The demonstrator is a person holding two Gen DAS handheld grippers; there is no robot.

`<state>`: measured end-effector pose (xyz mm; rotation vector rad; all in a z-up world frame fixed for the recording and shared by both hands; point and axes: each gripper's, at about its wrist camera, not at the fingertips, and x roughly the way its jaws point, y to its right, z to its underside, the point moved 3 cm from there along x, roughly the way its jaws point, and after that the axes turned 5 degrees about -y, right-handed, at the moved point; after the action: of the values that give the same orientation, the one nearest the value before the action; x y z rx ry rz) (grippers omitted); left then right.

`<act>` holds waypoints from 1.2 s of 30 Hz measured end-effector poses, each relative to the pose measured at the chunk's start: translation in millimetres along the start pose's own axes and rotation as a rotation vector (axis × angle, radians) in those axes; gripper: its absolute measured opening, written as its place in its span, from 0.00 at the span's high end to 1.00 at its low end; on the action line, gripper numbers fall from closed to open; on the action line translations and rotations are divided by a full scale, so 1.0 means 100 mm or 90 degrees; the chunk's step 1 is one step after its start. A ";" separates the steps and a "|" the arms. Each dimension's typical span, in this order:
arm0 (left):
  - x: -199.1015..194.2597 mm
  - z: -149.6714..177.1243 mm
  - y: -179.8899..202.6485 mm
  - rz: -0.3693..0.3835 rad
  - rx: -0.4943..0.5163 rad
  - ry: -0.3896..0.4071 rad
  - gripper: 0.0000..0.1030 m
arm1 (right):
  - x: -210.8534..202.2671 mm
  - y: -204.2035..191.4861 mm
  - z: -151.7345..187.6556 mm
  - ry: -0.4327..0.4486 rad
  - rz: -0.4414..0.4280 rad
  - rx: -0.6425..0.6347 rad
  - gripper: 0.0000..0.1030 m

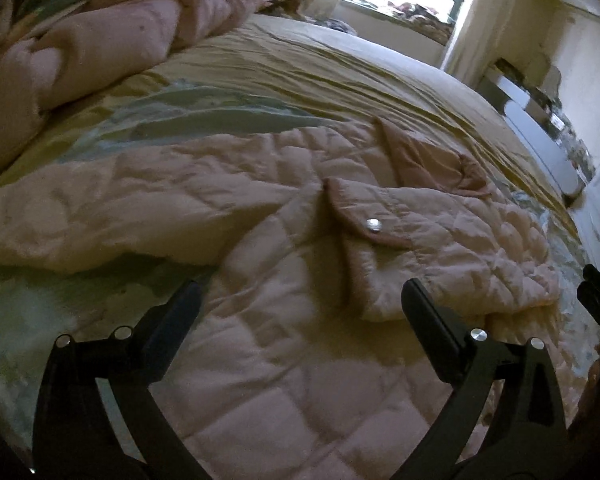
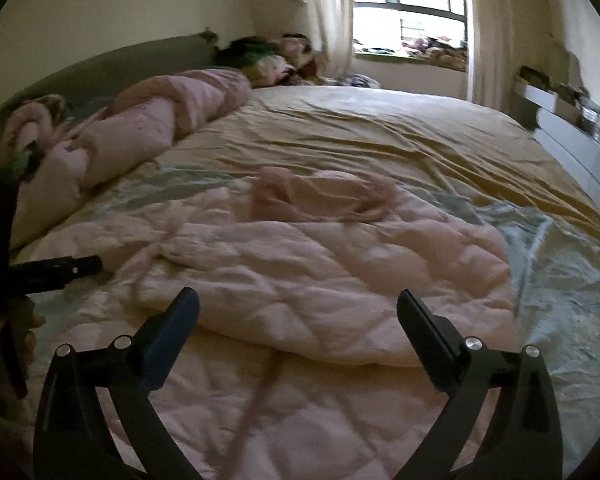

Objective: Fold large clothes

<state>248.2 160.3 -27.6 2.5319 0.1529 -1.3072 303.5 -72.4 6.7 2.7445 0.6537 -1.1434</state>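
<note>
A pale pink quilted jacket (image 1: 284, 264) lies spread on the bed, one sleeve (image 1: 452, 248) folded across its body; a metal snap (image 1: 373, 225) shines on a flap. My left gripper (image 1: 300, 296) hovers above the jacket, open, nothing between its fingers. In the right wrist view the same jacket (image 2: 320, 280) shows a folded layer on top, its collar (image 2: 320, 196) at the far side. My right gripper (image 2: 298, 304) hangs above it, open and empty. The left gripper's black finger (image 2: 60, 268) shows at the left edge there.
The bed carries a tan and pale blue sheet (image 2: 380, 136). A bunched pink duvet (image 1: 112, 40) lies along the far left. White furniture (image 2: 572, 136) stands at the right by the bed's edge. A curtained window (image 2: 408, 4) is behind.
</note>
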 end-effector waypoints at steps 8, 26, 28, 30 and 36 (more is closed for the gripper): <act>-0.28 0.13 -0.54 -0.040 -0.054 0.024 0.09 | 0.03 -0.78 -0.20 0.011 -0.062 -0.072 0.04; -0.51 0.35 -1.78 -0.074 -0.155 0.053 0.09 | 0.35 -2.25 -0.40 0.002 -0.134 -0.185 0.04; -0.50 0.36 -1.89 -0.072 -0.169 0.053 0.09 | 0.40 -2.38 -0.39 -0.004 -0.139 -0.196 0.04; -0.48 0.37 -1.97 -0.072 -0.179 0.054 0.09 | 0.45 -2.50 -0.39 -0.009 -0.142 -0.206 0.04; -0.45 0.40 -2.22 -0.078 -0.206 0.055 0.09 | 0.63 -2.80 -0.34 -0.028 -0.154 -0.233 0.04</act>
<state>141.0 361.9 -58.8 2.3312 0.5035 -1.1107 246.6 211.3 8.1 2.3742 1.0922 -1.0022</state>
